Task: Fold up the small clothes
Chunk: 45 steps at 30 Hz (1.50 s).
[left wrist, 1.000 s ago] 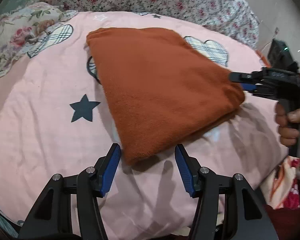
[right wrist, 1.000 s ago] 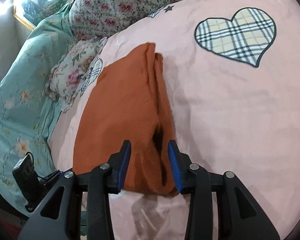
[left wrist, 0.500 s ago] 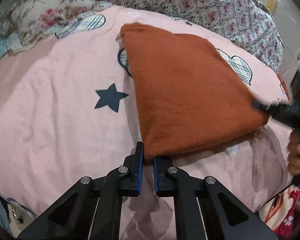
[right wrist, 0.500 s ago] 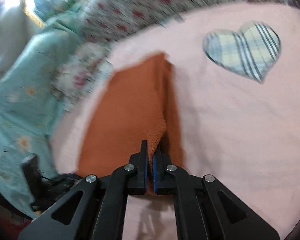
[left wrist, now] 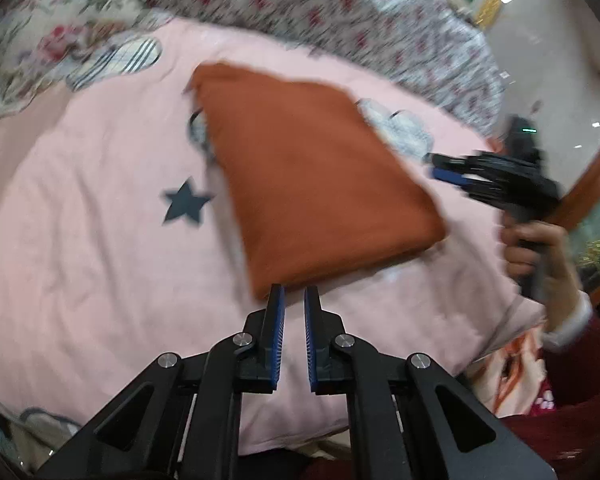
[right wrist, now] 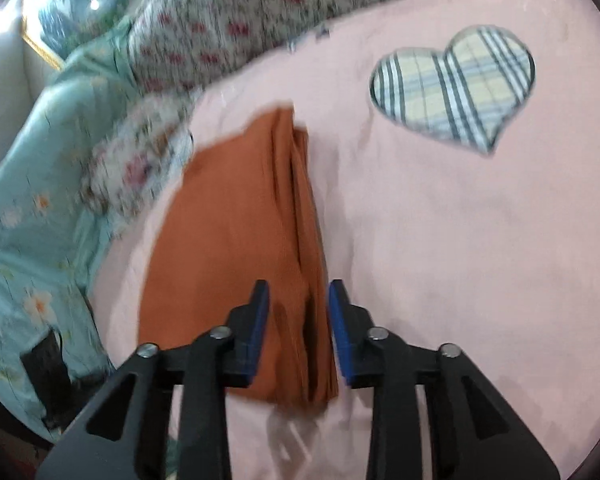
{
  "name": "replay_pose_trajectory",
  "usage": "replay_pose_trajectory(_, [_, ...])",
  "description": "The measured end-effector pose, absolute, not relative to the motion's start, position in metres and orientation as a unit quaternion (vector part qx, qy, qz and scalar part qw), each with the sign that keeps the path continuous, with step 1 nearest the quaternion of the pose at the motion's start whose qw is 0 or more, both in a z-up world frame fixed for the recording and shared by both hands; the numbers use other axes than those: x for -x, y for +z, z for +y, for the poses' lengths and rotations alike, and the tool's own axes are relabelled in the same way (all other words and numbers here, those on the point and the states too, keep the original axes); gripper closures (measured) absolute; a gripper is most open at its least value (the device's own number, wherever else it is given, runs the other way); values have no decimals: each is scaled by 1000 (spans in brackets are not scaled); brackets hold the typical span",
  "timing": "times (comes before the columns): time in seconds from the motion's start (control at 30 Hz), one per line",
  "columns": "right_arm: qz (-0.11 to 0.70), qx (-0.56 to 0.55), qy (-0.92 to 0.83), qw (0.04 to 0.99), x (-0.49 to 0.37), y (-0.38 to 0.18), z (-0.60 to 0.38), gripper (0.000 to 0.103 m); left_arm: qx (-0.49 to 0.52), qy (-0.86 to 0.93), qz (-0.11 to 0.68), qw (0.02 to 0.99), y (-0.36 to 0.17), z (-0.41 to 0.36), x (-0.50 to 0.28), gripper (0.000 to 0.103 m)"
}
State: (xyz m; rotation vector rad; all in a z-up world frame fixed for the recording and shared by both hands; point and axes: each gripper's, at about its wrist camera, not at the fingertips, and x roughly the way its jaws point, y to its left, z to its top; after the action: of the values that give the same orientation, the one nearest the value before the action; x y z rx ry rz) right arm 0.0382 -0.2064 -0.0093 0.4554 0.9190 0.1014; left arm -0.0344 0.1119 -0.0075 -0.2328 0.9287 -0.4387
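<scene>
A folded rust-orange garment (left wrist: 312,184) lies flat on the pink bedspread (left wrist: 80,240). It also shows in the right wrist view (right wrist: 236,248), with its layered edge on the right. My left gripper (left wrist: 293,296) is just off the garment's near corner, its jaws a narrow gap apart and holding nothing. My right gripper (right wrist: 299,300) is open above the garment's near layered edge, empty. In the left wrist view the right gripper (left wrist: 452,168) is in the air beside the garment's right corner.
Floral pillows (left wrist: 60,40) and a floral quilt (left wrist: 340,12) lie at the back. A teal floral cover (right wrist: 32,208) hangs at the left of the right wrist view. A plaid heart patch (right wrist: 456,88) and a dark star patch (left wrist: 186,206) mark the bedspread.
Both grippers were shut on the garment's near corners half a second ago. Both have let go and pulled back; the right stands wide, the left only slightly. The garment lies flat.
</scene>
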Motion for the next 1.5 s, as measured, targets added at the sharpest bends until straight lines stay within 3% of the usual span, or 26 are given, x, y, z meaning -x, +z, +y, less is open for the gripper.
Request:
replay_pose_trajectory(0.17, [426,-216,64,876,-101,-7,-203,70,128,-227,424,867,0,95,13,94])
replay_pose_trajectory(0.43, [451,-229,71,860,-176,-32,-208,68,113,-215,458,855,-32,86,-23,93])
replay_pose_trajectory(0.47, [455,-223,71,859,-181,-33,-206,73,112,-210,466,852,-38,87,-26,94])
replay_pose_trajectory(0.5, [452,-218,72,862,-182,-30,-205,94,114,-208,470,850,-41,89,-25,95])
replay_pose_trajectory(0.67, [400,-191,101,891,-166,0,-195,93,114,-204,480,846,-52,91,-25,95])
replay_pose_trajectory(0.83, [464,-179,49,866,-180,-50,-209,93,108,-203,480,847,-53,89,-24,96])
replay_pose_trajectory(0.87, [459,-182,44,868,-178,-56,-212,92,109,-203,480,846,-54,88,-25,96])
replay_pose_trajectory(0.93, [454,-186,24,871,-175,-53,-217,78,110,-202,481,846,-54,89,-24,96])
replay_pose_trajectory(0.97, [450,-187,11,873,-171,-48,-218,77,111,-201,481,846,-54,89,-25,96])
replay_pose_trajectory(1.17, [417,-171,51,891,-118,-1,-188,76,117,-200,480,846,-54,91,-23,96])
replay_pose_trajectory(1.3, [457,-133,82,876,-85,-17,-155,76,121,-202,479,846,-54,91,-21,96])
replay_pose_trajectory(1.37, [488,-103,46,866,-80,-42,-157,82,127,-203,481,843,-56,90,-20,96])
replay_pose_trajectory(1.5, [477,-138,38,867,-74,-52,-179,95,134,-199,485,841,-56,93,-20,96])
